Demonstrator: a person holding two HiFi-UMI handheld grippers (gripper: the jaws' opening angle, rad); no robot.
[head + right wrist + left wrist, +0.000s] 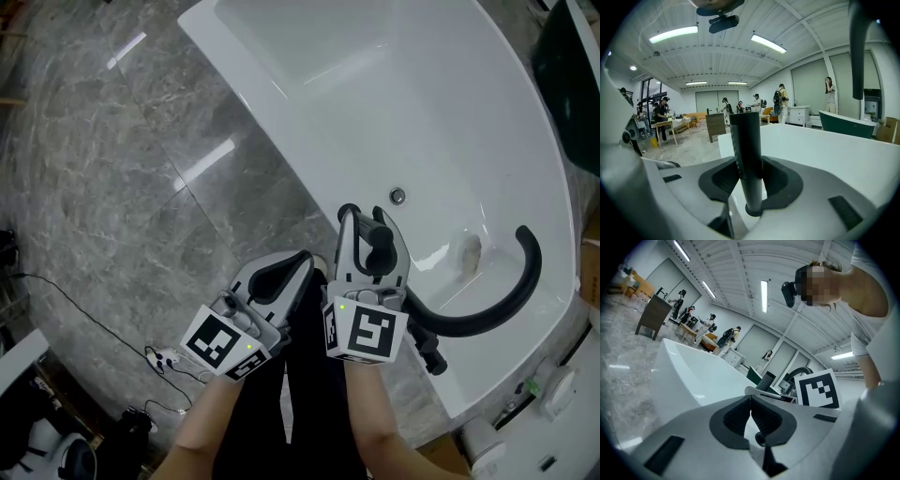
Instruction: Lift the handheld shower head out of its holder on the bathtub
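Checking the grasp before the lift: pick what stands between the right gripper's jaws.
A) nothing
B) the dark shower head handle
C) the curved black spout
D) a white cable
B: in the right gripper view the upright dark shower head handle stands between the pads of the right gripper, in front of the white bathtub.
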